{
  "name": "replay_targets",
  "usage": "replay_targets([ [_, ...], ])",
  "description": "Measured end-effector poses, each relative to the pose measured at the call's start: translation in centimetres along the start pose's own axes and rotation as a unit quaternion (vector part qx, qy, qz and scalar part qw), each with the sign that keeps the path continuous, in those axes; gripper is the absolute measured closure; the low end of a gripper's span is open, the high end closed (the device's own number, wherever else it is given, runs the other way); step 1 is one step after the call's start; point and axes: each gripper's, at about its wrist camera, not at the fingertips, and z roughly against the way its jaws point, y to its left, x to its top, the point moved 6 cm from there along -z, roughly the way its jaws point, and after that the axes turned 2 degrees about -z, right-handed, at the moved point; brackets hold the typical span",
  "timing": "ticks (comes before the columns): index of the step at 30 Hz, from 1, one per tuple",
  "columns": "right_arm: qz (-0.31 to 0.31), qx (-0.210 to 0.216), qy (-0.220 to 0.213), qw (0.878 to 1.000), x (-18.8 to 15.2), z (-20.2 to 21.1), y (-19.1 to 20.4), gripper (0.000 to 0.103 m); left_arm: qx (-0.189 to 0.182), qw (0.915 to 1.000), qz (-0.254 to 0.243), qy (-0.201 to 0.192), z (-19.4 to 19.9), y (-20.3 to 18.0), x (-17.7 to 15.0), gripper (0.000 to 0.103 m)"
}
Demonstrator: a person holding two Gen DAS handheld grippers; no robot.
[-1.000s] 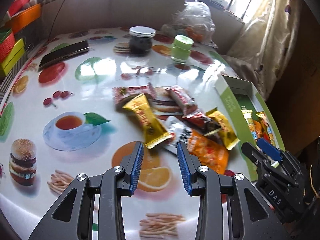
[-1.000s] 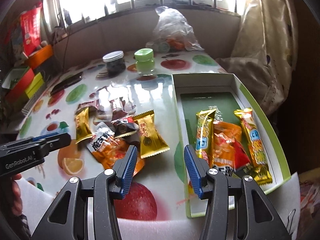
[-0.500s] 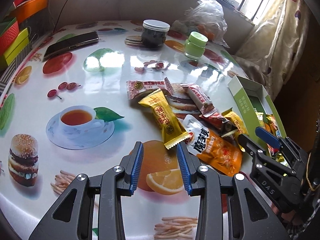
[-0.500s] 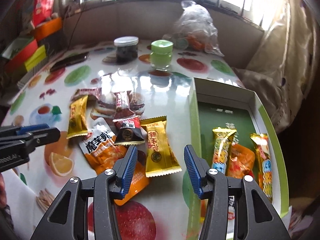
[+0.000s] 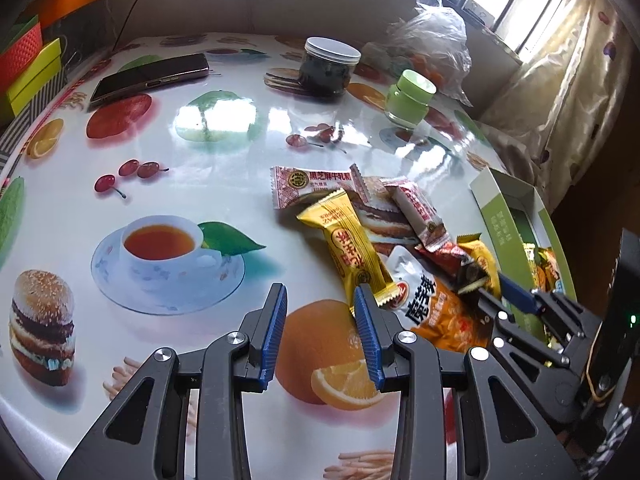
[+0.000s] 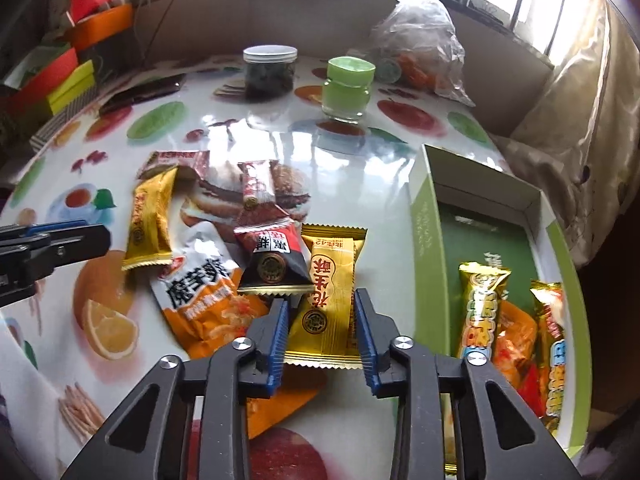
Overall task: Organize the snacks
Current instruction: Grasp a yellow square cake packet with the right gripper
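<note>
gold peanut-candy packet (image 6: pixel 326 304) lies flat on the table (image 5: pixel 168 144), at the right edge of the loose snack pile, just beside the green box (image 6: pixel 426 240). its long axis runs away from the camera, roughly in line with the right gripper (image 6: pixel 320 330). packet sits right between the blue pads (image 6: pixel 280 332); jaws have just been closing around it and now bracket its near half across the short width. pads look at or almost at the wrapper edges, can't confirm a firm pinch. packet not lifted yet.

red-black packet (image 6: pixel 272 260) overlaps the gold one's left edge, touching near the left pad. could get dragged along. orange chip bag (image 6: pixel 208 304) lies under both on the left.

left gripper (image 5: pixel 320 338) hangs over the orange print, jaws partly open, nothing between them. its right pad is close to the tail of the yellow bar (image 5: pixel 352 248). it's on the far side of the pile from the box, so right hand is the one for this move.

box is open-topped, near wall low. bar snacks (image 6: pixel 480 320) fill its near end; far end is bare green floor. path is up, right over the wall, short hop.
</note>
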Motion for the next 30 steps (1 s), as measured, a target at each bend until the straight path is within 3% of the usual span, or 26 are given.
replay_targets([
  [12, -0.013, 0.066, 0.005, 0.998, -1.3, 1.3, 3.9, 0.076, -0.008, 0.9999, 0.007, -0.001, -0.9, -0.6, 1.5, 0.067],
  [18, -0.016, 0.043, 0.003, 0.999, -2.0, 1.7, 3.3, 0.077, -0.001, 0.9999, -0.006, 0.009, -1.8, -1.1, 1.7, 0.067],
  [30, -0.054, 0.039, 0.000, 0.998, -2.7, 2.1, 1.1, 0.077, 0.023, 0.9991, -0.030, 0.016, -3.3, -1.7, 1.8, 0.067],
])
